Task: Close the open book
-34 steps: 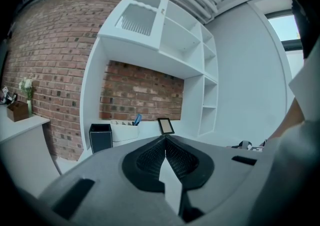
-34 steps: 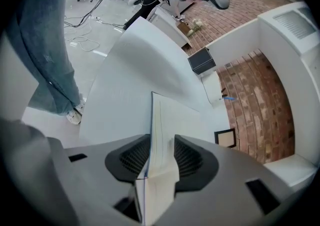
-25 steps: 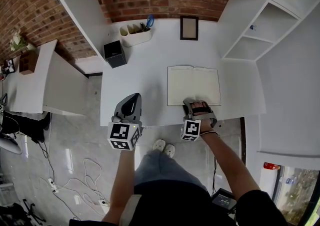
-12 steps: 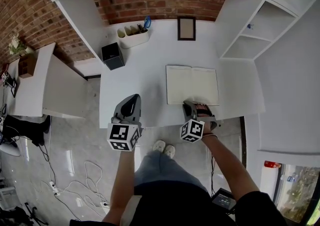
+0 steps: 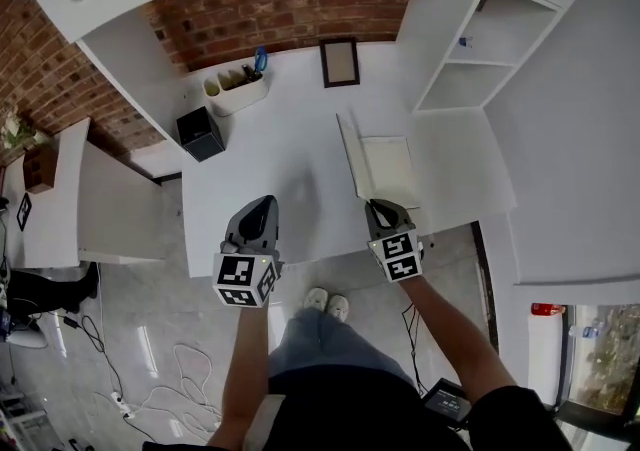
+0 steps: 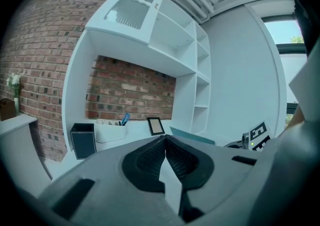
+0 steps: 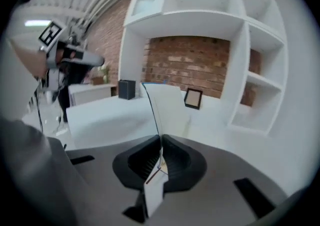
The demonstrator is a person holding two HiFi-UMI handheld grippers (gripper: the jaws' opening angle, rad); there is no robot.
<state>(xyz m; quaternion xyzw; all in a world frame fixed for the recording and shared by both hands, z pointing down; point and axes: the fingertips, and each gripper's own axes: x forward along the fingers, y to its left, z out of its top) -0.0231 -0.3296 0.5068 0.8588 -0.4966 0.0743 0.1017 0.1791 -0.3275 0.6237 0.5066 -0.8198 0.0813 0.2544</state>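
The book [image 5: 388, 167] lies on the white desk [image 5: 270, 159], its right half flat. Its left cover [image 5: 352, 157] stands up on edge, a thin blue-edged sheet rising in the right gripper view [image 7: 162, 107]. My right gripper [image 5: 377, 205] is at the book's near edge. Its jaws are closing, and the pads pinch the bottom of the raised cover [image 7: 160, 142]. My left gripper [image 5: 263, 203] hovers over the desk's near edge, left of the book. It is shut with nothing between its pads [image 6: 165, 140].
At the back of the desk stand a black box [image 5: 199, 132], a white pen holder [image 5: 235, 91] and a small picture frame [image 5: 339, 62]. White shelves [image 5: 470, 59] rise to the right. A lower white table [image 5: 110, 209] adjoins on the left.
The right gripper rolled over, shut on the book's left half and rose, lifting that half from flat to upright. The left gripper shifted only slightly.
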